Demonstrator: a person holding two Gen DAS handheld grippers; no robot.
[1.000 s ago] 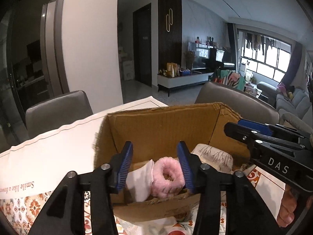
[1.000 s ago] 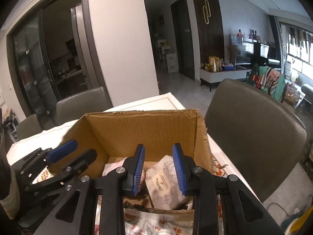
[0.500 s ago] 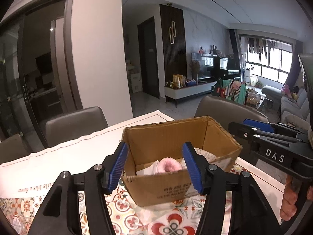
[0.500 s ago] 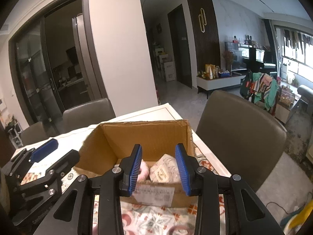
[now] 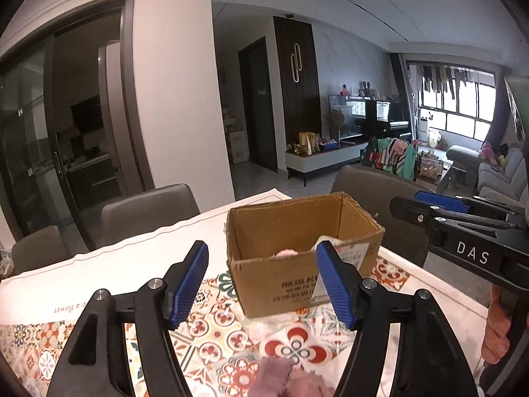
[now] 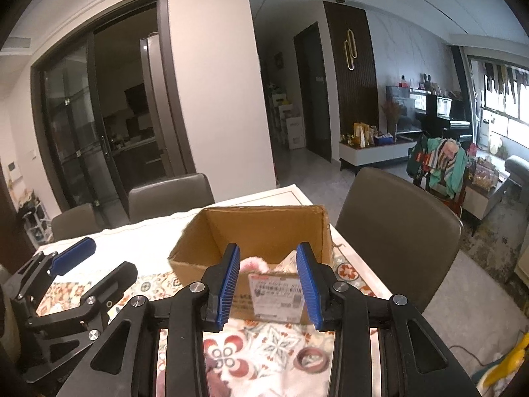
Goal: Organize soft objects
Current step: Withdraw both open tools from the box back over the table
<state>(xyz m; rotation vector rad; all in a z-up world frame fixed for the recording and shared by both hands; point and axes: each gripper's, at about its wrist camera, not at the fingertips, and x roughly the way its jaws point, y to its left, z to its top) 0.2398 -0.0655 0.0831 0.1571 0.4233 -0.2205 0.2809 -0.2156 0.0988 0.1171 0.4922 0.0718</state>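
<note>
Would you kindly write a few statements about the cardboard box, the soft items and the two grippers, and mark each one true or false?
1. The cardboard box stands open on the patterned tablecloth. True.
2. The left gripper is shut on a pink fluffy item. False: its jaws are open and hold nothing.
3. A pink fluffy item lies inside the box. True.
4. The right gripper reaches inside the box. False: it is short of the box's near wall, open and empty.
5. A purplish fuzzy item lies on the tablecloth outside the box, under the left gripper. True.
</note>
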